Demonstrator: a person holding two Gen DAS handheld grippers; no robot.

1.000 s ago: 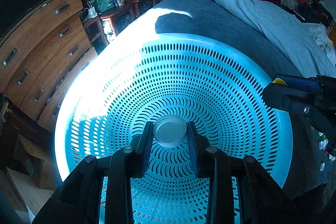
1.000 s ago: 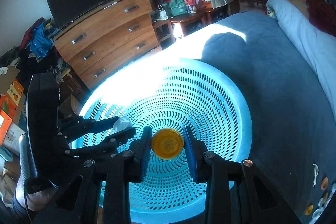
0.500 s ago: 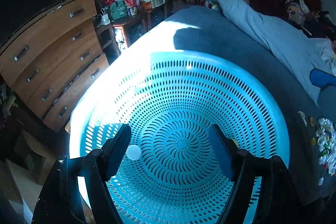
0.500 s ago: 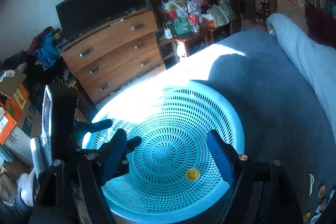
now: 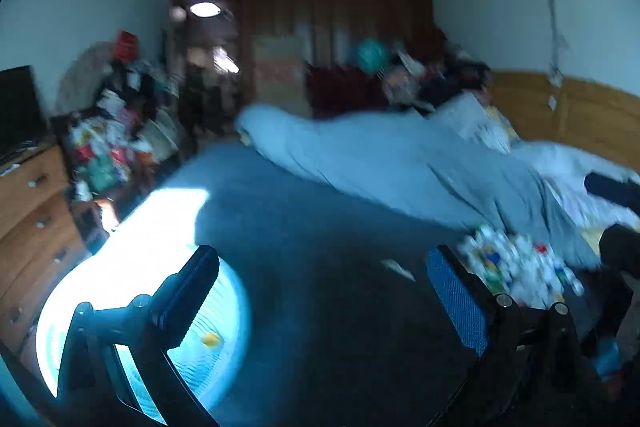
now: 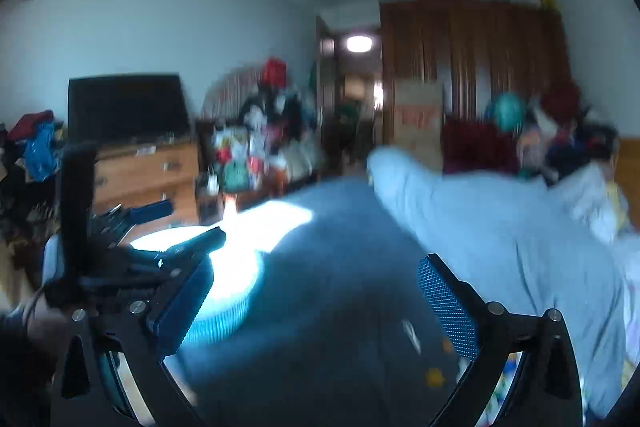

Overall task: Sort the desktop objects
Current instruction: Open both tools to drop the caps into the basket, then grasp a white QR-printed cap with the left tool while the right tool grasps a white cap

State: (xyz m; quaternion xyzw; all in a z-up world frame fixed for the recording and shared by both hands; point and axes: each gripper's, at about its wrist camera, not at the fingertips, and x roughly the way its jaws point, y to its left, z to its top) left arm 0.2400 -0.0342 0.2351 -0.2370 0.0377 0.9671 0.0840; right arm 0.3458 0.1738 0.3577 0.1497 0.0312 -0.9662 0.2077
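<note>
Both views are blurred. The left gripper (image 5: 320,291) is spread wide and holds nothing, above the bed (image 5: 320,227). The right gripper (image 6: 316,291) is also wide and bare. The basket (image 5: 224,315) sits at lower left, with a yellow cap (image 5: 211,339) inside. What looks like a pile of caps (image 5: 516,267) lies on the bed to the right.

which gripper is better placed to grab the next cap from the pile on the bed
Left, probably. Both grippers are open and empty, but the left gripper has the pile of caps just past its right finger, while the right gripper sees only a few stray caps low in its view.
</note>
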